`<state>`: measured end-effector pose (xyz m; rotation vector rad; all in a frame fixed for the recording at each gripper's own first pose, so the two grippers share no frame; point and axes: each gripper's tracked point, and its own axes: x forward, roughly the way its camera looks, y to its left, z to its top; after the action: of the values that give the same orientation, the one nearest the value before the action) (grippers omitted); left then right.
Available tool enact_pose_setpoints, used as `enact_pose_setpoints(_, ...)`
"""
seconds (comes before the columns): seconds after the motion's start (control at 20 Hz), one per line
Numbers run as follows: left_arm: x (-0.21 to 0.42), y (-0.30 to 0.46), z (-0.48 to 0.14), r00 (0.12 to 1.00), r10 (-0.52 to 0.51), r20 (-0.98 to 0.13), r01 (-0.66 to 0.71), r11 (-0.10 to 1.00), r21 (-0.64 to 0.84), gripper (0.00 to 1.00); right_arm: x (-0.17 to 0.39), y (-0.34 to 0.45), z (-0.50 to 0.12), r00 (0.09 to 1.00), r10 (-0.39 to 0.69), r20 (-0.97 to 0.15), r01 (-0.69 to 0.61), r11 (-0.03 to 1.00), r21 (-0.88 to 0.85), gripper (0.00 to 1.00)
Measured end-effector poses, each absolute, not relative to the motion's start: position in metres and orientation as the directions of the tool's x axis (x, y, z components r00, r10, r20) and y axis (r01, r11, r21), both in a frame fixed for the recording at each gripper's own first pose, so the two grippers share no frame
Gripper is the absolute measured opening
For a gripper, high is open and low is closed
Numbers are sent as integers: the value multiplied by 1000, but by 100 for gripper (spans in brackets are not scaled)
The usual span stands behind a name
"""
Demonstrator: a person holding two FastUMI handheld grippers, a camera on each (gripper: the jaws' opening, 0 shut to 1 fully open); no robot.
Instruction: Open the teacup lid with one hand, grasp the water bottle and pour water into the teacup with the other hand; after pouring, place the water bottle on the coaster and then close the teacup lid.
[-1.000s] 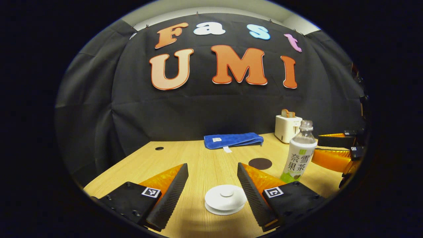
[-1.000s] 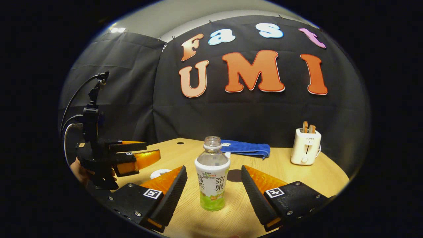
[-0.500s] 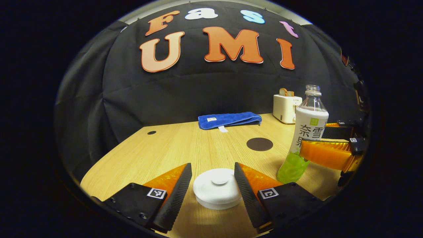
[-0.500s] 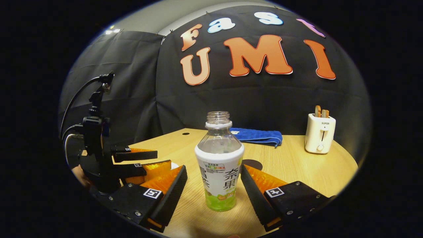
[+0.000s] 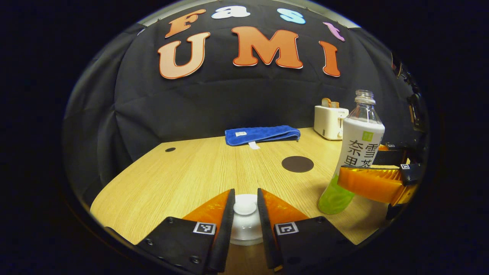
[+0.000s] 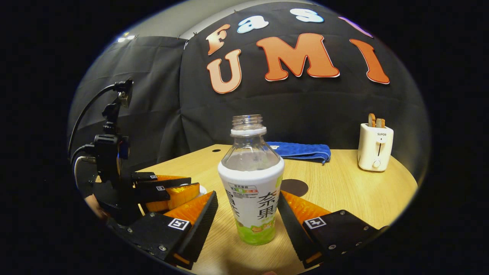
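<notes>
A white teacup lid (image 5: 244, 229) with a round knob sits on the teacup at the table's near edge. My left gripper (image 5: 245, 191) is shut on that knob, one finger on each side. The left gripper (image 6: 190, 185) also appears at the left of the right gripper view, low over the table. The uncapped water bottle (image 6: 250, 183) stands upright with a little green liquid at its bottom. My right gripper (image 6: 247, 196) is open around its lower body. The right-hand finger is close against the label and a gap remains on the left. A dark round coaster (image 5: 297, 164) lies flat behind.
The wooden table (image 5: 183, 179) has a folded blue towel (image 5: 261, 134) at the back. A white toaster (image 5: 330, 121) holding toast stands at the back right. A small hole (image 5: 170, 149) is in the far left of the tabletop. A person's hand (image 6: 91, 202) holds the left gripper.
My left gripper came down over the lid and its fingers drew in onto the knob. My right gripper pushed forward, so the bottle now stands deeper between its fingers.
</notes>
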<state>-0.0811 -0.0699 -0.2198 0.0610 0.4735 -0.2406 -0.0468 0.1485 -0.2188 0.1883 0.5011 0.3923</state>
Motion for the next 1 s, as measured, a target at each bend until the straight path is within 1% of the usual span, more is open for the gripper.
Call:
enact_pose_setpoints(0.05,-81,-71,-219,863,-221,-454,248,969,0,41,-46,148,-220,803,411,-431,-318,908,272,94)
enact_pose_setpoints(0.15,-72,-72,-222,868,-224,-443,244,970,-12,42,-44,147,-223,802,409,-436,-316,909,273,94)
enact_pose_setpoints(0.2,-76,-71,-219,866,-221,-448,244,970,-7,30,-44,148,-225,800,408,-439,-314,909,273,94)
enact_pose_setpoints(0.25,-77,-68,-216,869,-217,-445,239,971,-6,32,-44,149,-226,799,408,-442,-314,909,273,94)
enact_pose_setpoints(0.3,-75,-69,-215,872,-221,-437,240,971,-11,30,-42,148,-227,800,400,-447,-306,913,270,90)
enact_pose_setpoints(0.35,-75,-68,-211,876,-218,-430,237,971,-9,32,-41,146,-229,800,396,-451,-302,915,267,87)
enact_pose_setpoints(0.4,-74,-66,-208,882,-213,-420,233,972,-5,30,-39,146,-230,802,385,-456,-293,920,262,82)
enact_pose_setpoints(0.45,-72,-63,-202,890,-208,-406,227,974,-2,30,-39,145,-231,802,381,-460,-288,922,260,79)
enact_pose_setpoints(0.5,-71,-61,-198,897,-200,-395,218,976,1,31,-39,143,-229,803,376,-462,-283,923,260,68)
enact_pose_setpoints(0.55,-69,-57,-193,905,-192,-380,209,978,4,31,-37,145,-231,801,374,-467,-282,925,256,69)
enact_pose_setpoints(0.6,-68,-53,-189,910,-184,-372,202,979,8,31,-37,146,-231,800,370,-472,-282,927,249,63)
enact_pose_setpoints(0.65,-67,-47,-186,916,-175,-362,193,981,13,30,-36,146,-231,799,366,-478,-284,929,238,67)
enact_pose_setpoints(0.7,-66,-42,-183,920,-167,-356,186,982,19,32,-36,147,-231,796,362,-484,-288,931,222,65)
enact_pose_setpoints(0.75,-65,-36,-181,925,-154,-348,173,985,25,30,-35,148,-230,796,356,-490,-295,935,199,65)
enact_pose_setpoints(0.85,-65,-23,-176,931,-134,-339,151,988,26,31,-31,147,-224,805,335,-490,-308,942,137,65)
enact_pose_setpoints(1.0,-64,-1,-177,935,-108,-338,121,992,18,31,-24,145,-215,820,291,-492,-333,943,3,65)
